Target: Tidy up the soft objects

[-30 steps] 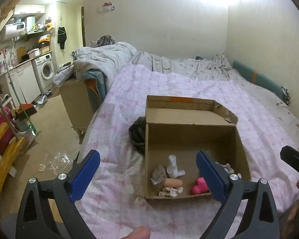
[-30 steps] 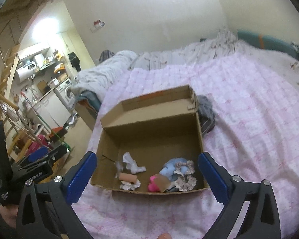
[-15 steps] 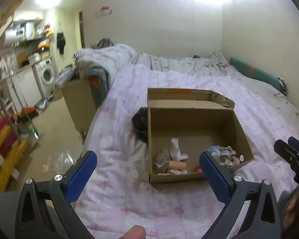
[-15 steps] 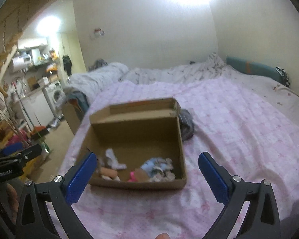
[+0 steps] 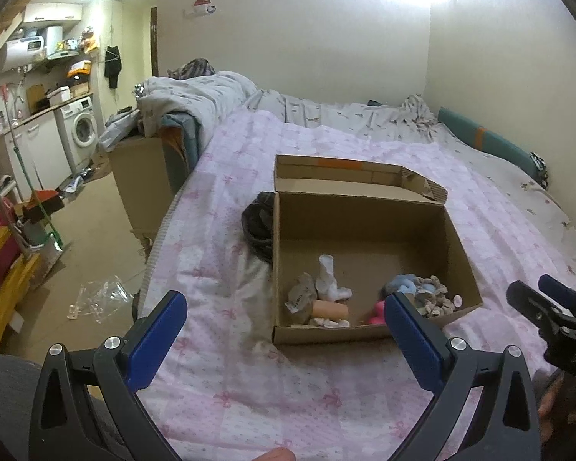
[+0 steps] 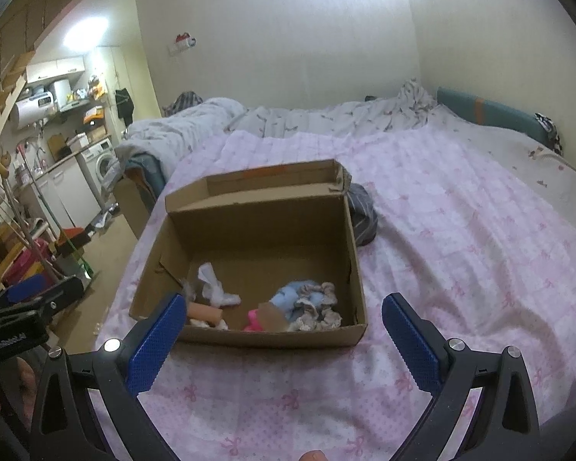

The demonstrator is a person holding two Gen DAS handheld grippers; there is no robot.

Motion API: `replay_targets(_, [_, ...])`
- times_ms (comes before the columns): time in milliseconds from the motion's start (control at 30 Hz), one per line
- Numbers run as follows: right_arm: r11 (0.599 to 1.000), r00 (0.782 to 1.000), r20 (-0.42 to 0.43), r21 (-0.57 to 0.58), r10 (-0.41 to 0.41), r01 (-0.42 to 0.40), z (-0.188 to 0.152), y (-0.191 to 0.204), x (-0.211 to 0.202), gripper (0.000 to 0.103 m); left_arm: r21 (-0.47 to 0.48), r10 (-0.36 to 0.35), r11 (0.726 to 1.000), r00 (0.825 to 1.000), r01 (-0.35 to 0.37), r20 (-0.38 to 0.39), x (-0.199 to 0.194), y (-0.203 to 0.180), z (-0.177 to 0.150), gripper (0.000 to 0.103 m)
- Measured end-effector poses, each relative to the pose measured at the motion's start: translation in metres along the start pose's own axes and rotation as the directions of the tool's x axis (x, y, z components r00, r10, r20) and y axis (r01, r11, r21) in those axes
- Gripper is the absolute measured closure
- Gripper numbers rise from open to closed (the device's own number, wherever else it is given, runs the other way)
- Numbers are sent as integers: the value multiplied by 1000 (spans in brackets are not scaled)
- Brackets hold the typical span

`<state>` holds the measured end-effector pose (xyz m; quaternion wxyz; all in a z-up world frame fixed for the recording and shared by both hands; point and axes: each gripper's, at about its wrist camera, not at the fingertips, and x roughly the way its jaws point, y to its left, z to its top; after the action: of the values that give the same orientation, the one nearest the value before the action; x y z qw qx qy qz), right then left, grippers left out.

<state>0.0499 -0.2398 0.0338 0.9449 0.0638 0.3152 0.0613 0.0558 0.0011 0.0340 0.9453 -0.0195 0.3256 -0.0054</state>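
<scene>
Both grippers, left gripper [image 5: 284, 324] and right gripper [image 6: 278, 326], hover spread and empty short of the cardboard box [image 6: 359, 269] holding socks [image 6: 215, 288] and scrunchies [image 6: 320, 307]; stage ambiguous.

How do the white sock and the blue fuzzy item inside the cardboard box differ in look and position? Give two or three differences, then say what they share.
Colour: the white sock is plain white; the blue fuzzy item is light blue.
Position: the white sock lies in the left half of the cardboard box, the blue fuzzy item in the right half.
Neighbours: the white sock lies by a peach roll; the blue fuzzy item sits against beige scrunchies.
Shared: both lie crumpled on the box floor, untouched by either gripper.
</scene>
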Motion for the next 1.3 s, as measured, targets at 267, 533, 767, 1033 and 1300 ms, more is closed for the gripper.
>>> replay_targets(267, [1000, 1000, -8, -8, -7, 7, 0, 3, 1, 0, 19, -19, 1000, 1000, 19, 0, -2, -6, -2, 1])
replay_targets(533, [1000, 1000, -11, -4, -7, 7, 1, 1, 3, 0, 14, -21, 1000, 1000, 21, 1, -2, -6, -2, 1])
replay_targets(767, [1000, 1000, -18, 15, -9, 10, 0, -4, 4, 0, 19, -20, 1000, 1000, 20, 4, -3, -6, -2, 1])
replay_targets(1033, [1000, 1000, -17, 13, -12, 12, 0, -3, 4, 0, 20, -23, 1000, 1000, 23, 3, -3, -7, -2, 1])
replay_targets(1300, [1000, 1000, -17, 6, -16, 16, 0, -2, 4, 0, 21, -28, 999, 1000, 28, 4, -4, -8, -2, 1])
